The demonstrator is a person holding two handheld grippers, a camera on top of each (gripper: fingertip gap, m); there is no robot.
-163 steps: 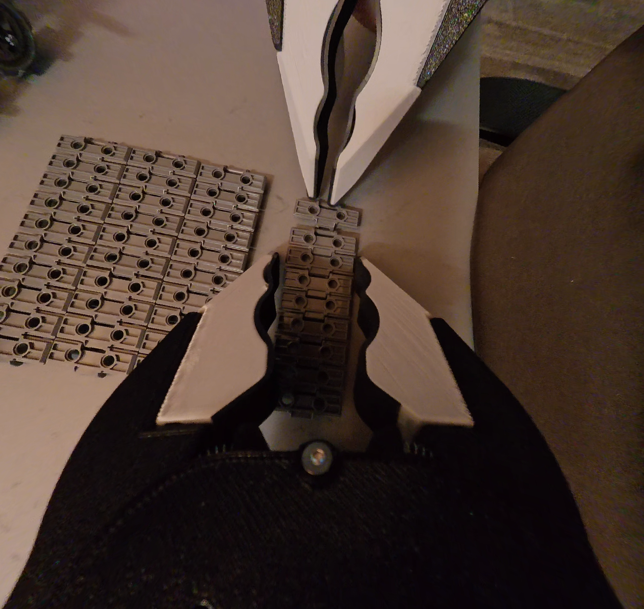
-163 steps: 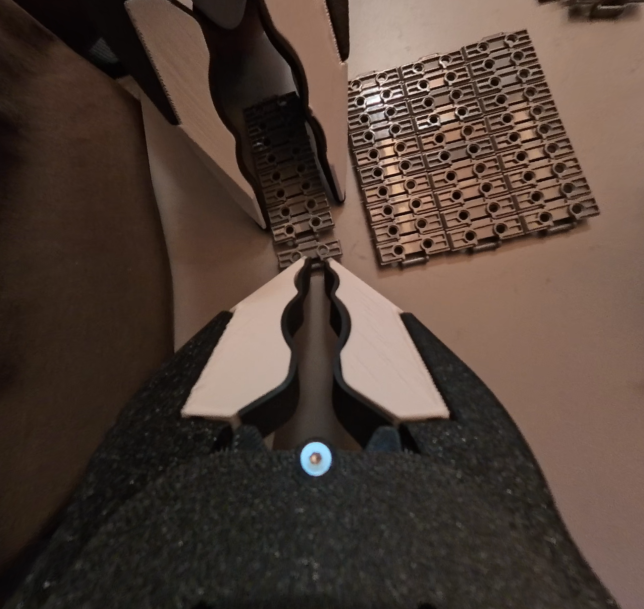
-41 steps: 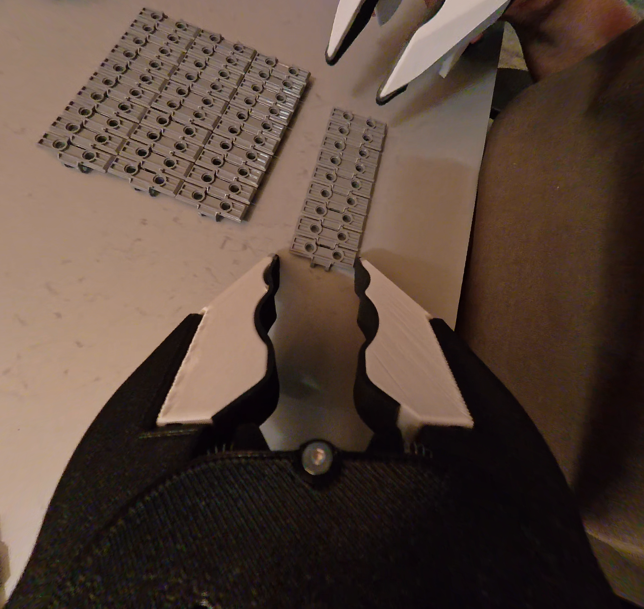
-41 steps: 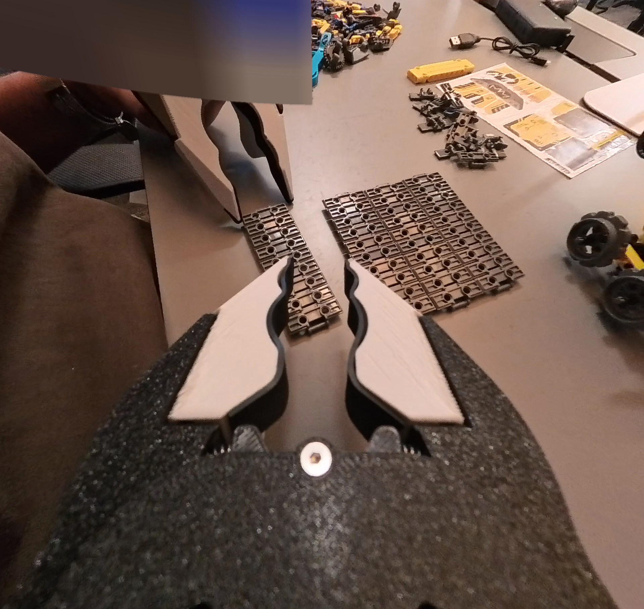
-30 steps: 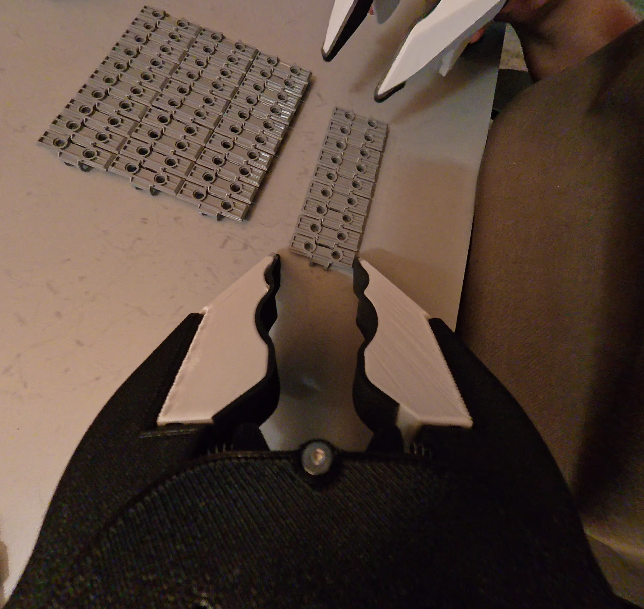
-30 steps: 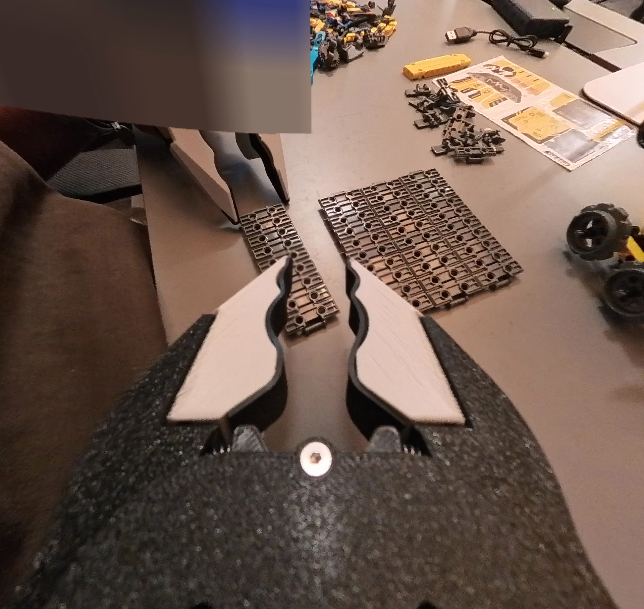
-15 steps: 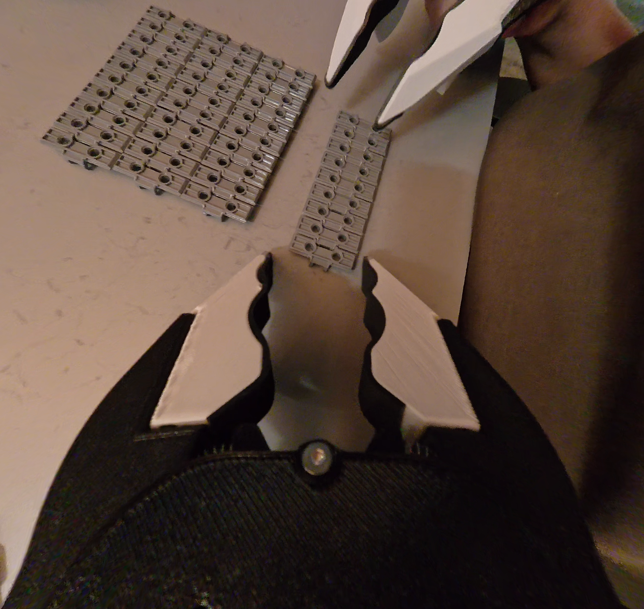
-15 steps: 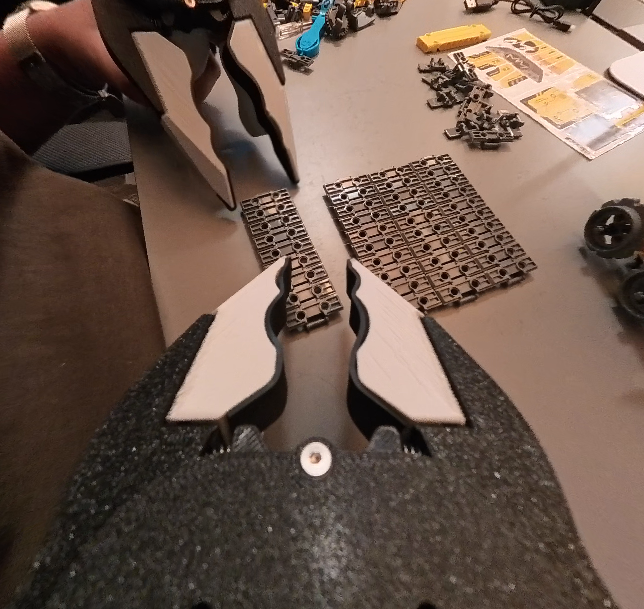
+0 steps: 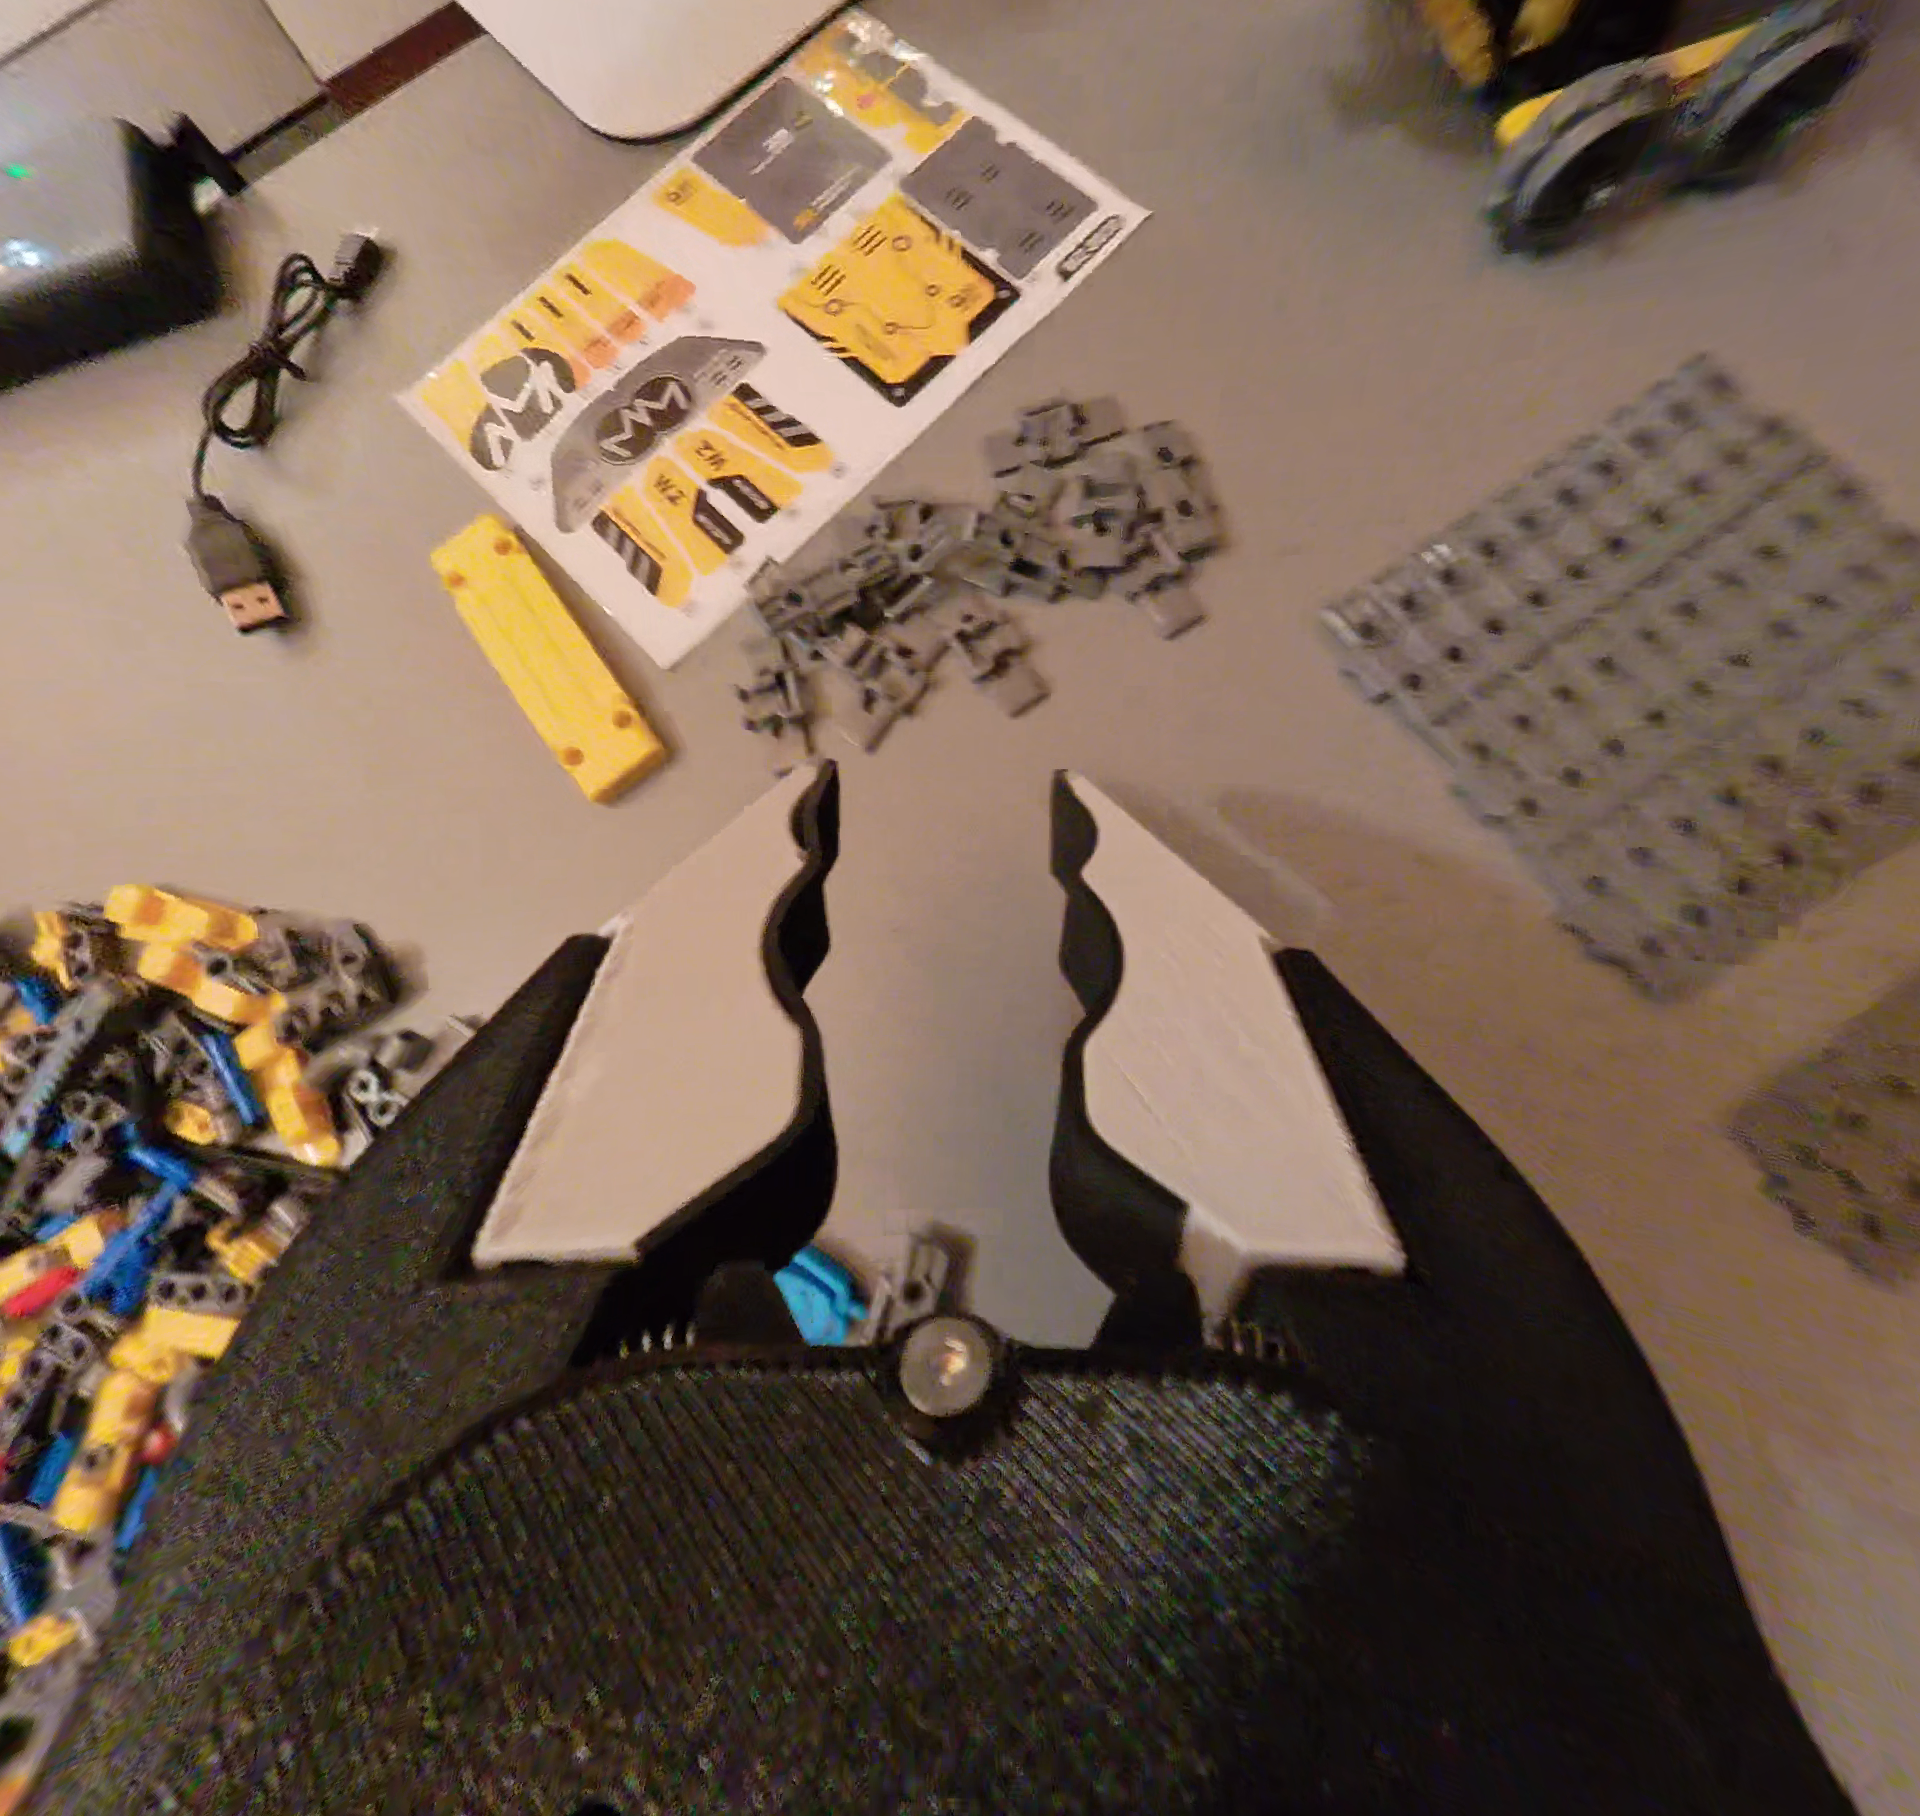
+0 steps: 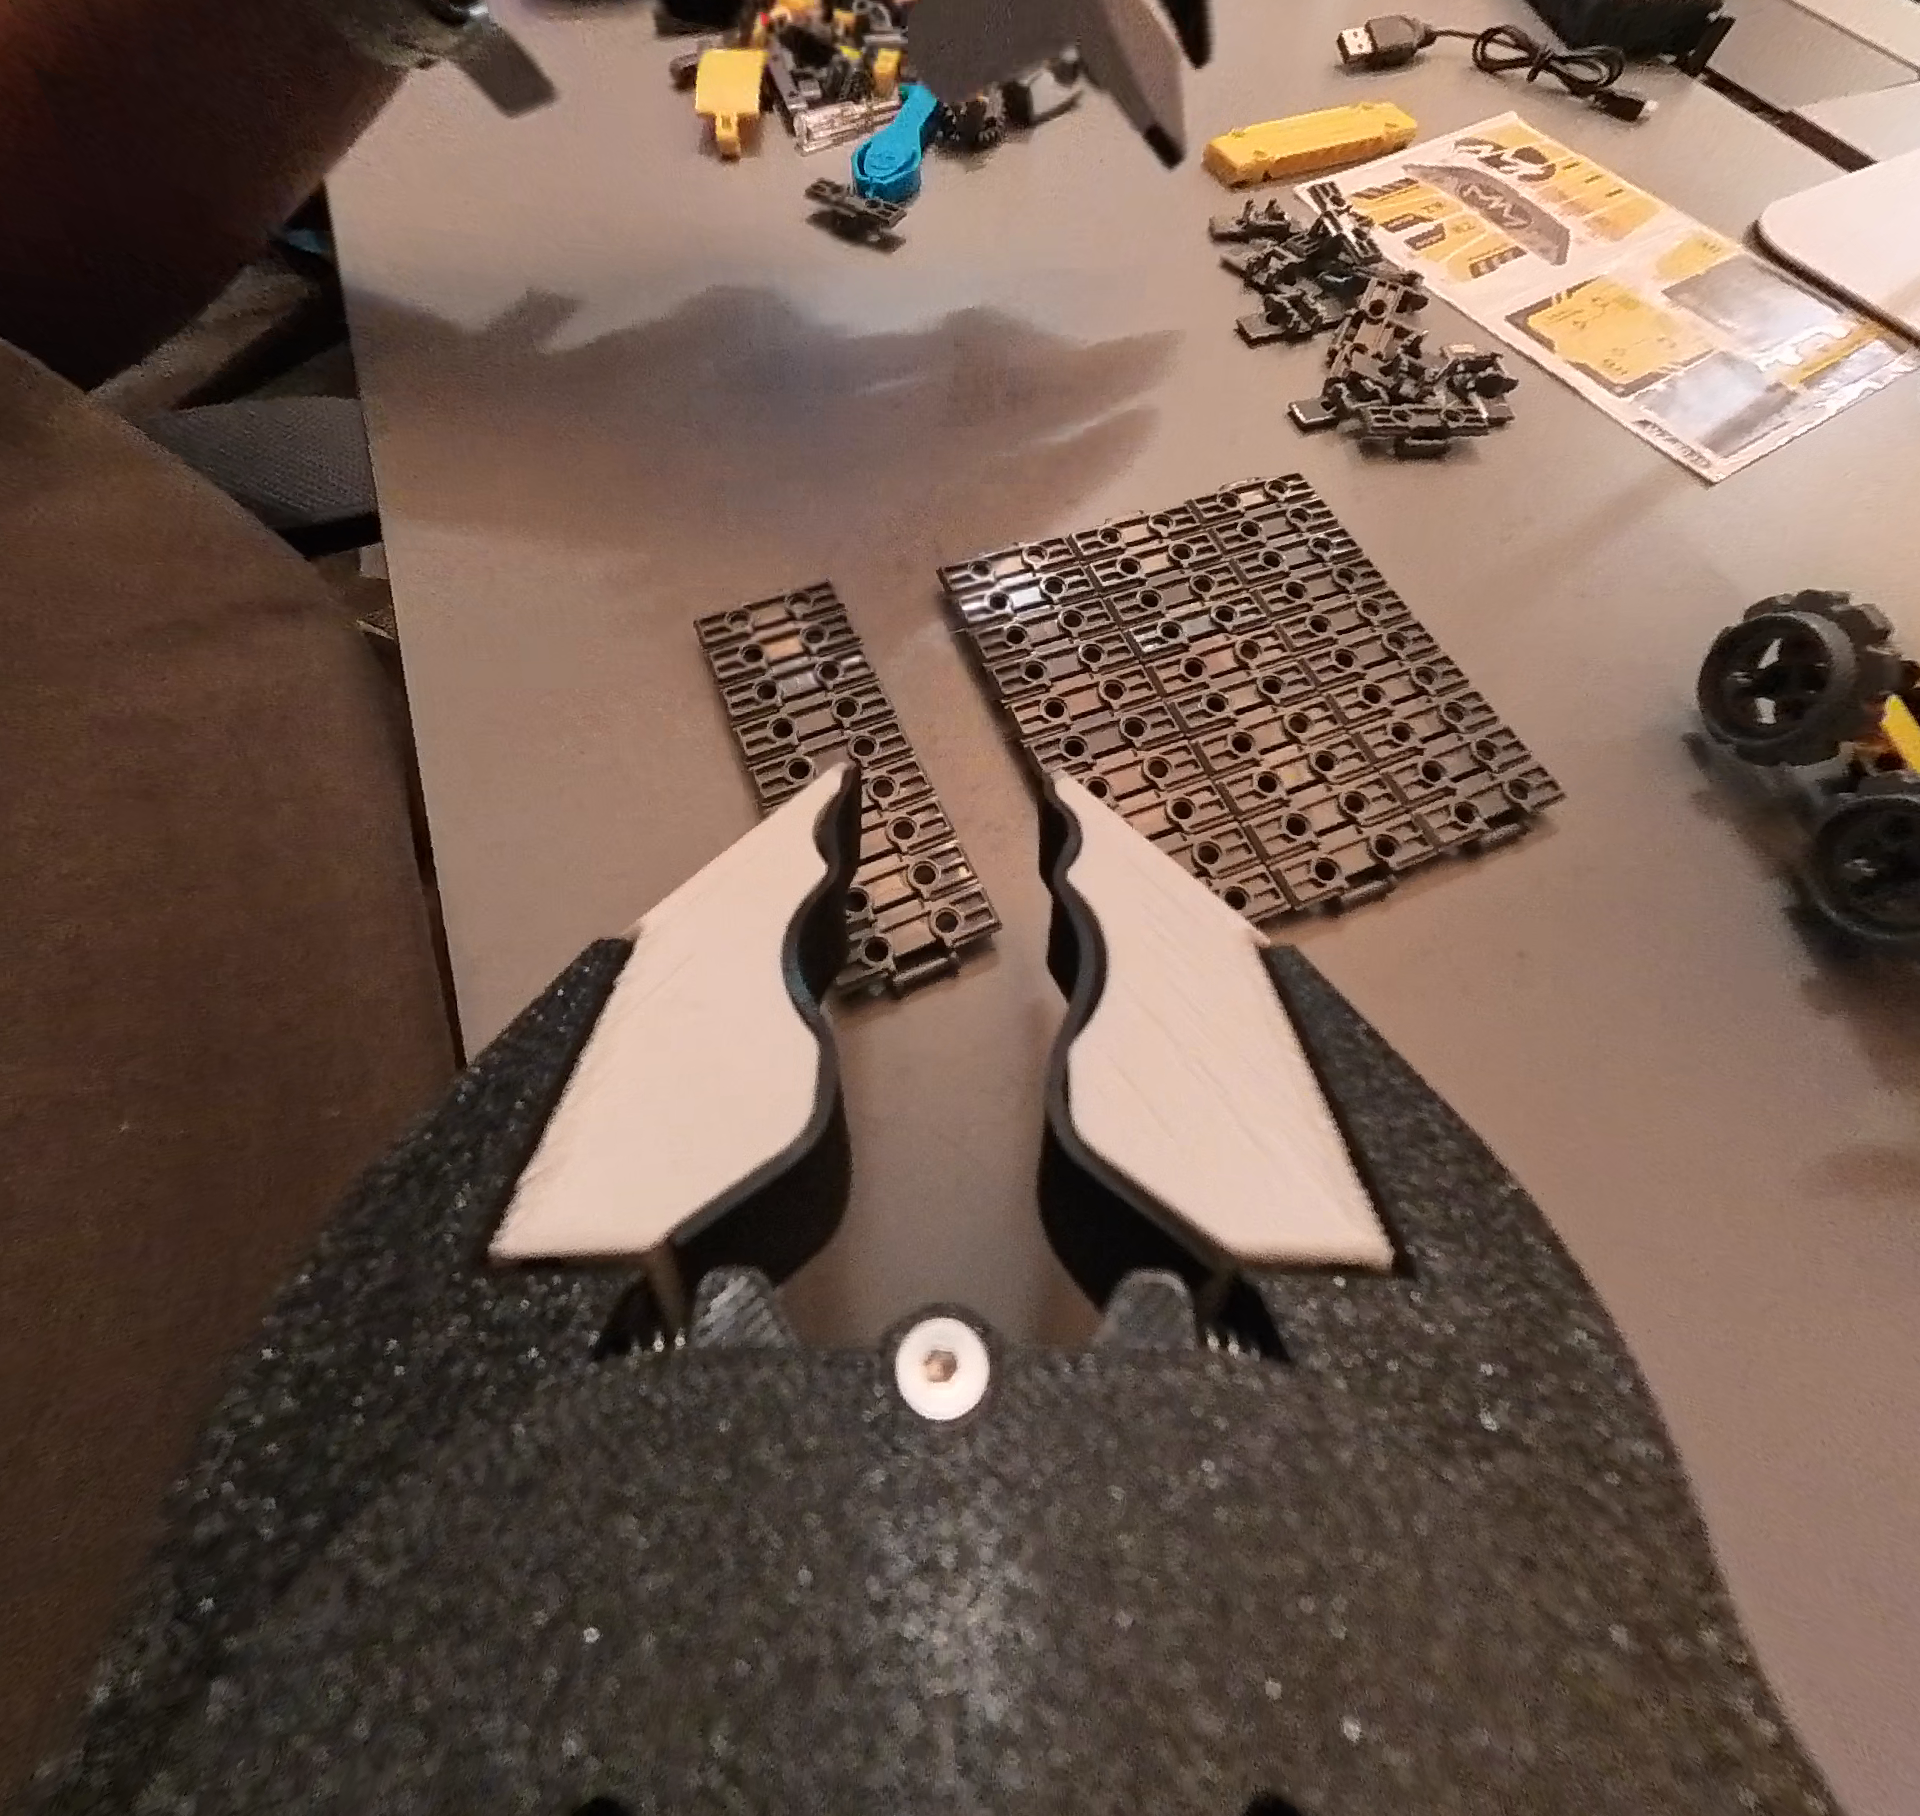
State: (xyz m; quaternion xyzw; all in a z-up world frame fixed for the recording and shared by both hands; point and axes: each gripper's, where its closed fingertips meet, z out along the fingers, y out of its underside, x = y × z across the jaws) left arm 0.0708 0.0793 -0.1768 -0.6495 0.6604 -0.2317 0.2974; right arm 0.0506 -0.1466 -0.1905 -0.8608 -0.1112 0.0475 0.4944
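The left gripper (image 9: 943, 784) hung over the grey table (image 9: 312, 727) with its jaws spread wide and nothing between them. Just beyond its tips lay a loose heap of grey track links (image 9: 966, 561), nearest thing to it, not touched. Left of that heap sat a yellow block (image 9: 545, 660), and beyond both a sticker sheet (image 9: 774, 332) in yellow, grey and black. A black USB cable (image 9: 249, 416) curled at far left. A pile of mixed yellow, blue and grey pieces (image 9: 145, 1091) crowded the near left, partly hidden by the gripper body. To the right, blurred, lay a wide grey track mat (image 9: 1642, 686), and at far right a yellow and black wheeled model (image 9: 1621, 62).

The right gripper (image 10: 948, 795) was also open and empty, held low over the table. Its left finger (image 10: 727, 945) overlapped the near half of a narrow track strip (image 10: 821, 717); contact could not be told. The strip lay flat near the table's left edge, just left of the wide mat (image 10: 1236, 696), a clear gap between them. Black wheels (image 10: 1808, 727) showed at right. Far off at the top, blurred, the other gripper hung above the mixed pile.
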